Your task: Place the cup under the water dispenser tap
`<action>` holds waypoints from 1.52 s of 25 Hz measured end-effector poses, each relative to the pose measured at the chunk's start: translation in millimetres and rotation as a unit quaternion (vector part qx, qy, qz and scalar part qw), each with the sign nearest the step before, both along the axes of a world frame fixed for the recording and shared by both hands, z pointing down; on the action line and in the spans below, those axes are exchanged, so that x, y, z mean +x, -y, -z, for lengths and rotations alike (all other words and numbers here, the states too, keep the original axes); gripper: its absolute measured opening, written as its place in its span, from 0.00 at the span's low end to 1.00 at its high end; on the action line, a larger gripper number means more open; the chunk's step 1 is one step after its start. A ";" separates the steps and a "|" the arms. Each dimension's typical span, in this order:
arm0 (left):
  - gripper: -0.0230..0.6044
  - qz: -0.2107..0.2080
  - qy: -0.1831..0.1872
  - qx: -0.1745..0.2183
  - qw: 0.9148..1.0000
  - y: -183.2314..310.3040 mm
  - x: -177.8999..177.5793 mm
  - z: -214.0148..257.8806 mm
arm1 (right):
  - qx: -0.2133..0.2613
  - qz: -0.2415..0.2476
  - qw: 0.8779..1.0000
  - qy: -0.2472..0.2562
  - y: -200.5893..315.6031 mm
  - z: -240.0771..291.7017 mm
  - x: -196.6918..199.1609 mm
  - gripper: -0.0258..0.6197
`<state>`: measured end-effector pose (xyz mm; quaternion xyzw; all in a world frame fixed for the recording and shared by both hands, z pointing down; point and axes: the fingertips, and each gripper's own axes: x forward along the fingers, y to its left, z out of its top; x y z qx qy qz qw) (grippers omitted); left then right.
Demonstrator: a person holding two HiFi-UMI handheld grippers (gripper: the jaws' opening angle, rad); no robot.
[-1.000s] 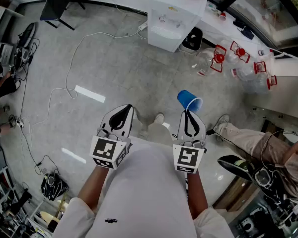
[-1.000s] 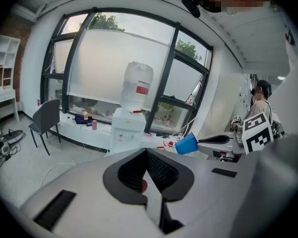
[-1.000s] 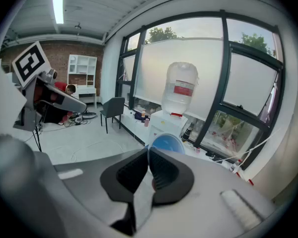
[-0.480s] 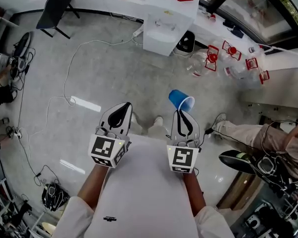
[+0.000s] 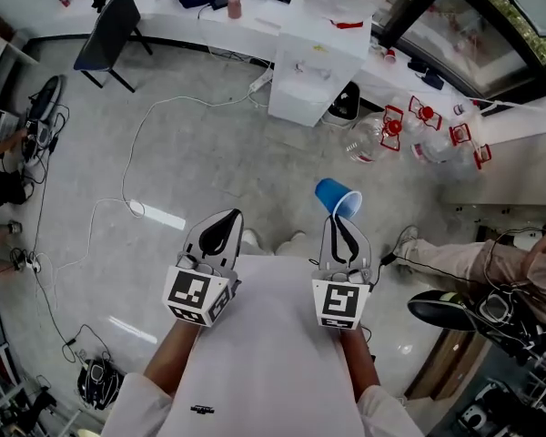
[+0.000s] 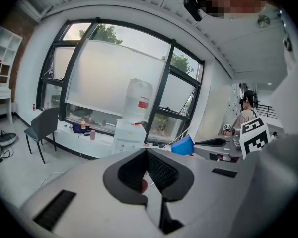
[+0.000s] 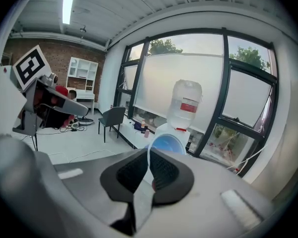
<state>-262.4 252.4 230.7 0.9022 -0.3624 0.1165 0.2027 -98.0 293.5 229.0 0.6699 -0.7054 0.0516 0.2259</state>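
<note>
Grey polished floor fills most of the head view, with a long window wall at the far side.

The blue cup (image 5: 338,197) hangs in the air above this floor, out in front of the person and well short of the water dispenser (image 5: 311,76). It is tipped on its side. In the right gripper view the cup (image 7: 165,144) shows its open mouth toward the camera, its base pointing away toward the dispenser's big clear bottle (image 7: 185,105).

The right gripper (image 5: 338,218) is clenched on the cup's rim. One pad sits inside the mouth and the other outside, with the thin wall pinched between them (image 7: 149,155). The left gripper (image 5: 229,218) is level with it and to its left, apart from the cup. Its jaws are pressed together with nothing between them (image 6: 146,152). From that side the cup (image 6: 183,146) shows as a blue shape at the tip of the other gripper.

The dispenser is a white box standing against a low white counter (image 5: 209,16) under the windows. Several clear jugs with red handles (image 5: 391,130) lie on the floor to its right. A dark chair (image 5: 109,21) stands at the far left, and a white cable (image 5: 136,135) loops across the floor. A seated person (image 5: 473,262) shows at the right edge.
</note>
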 end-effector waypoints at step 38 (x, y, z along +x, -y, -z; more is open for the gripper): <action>0.04 0.054 0.068 -0.059 0.994 192.3 199.2 -36.3 | -0.063 0.136 0.989 0.011 240.0 -60.5 174.6 0.08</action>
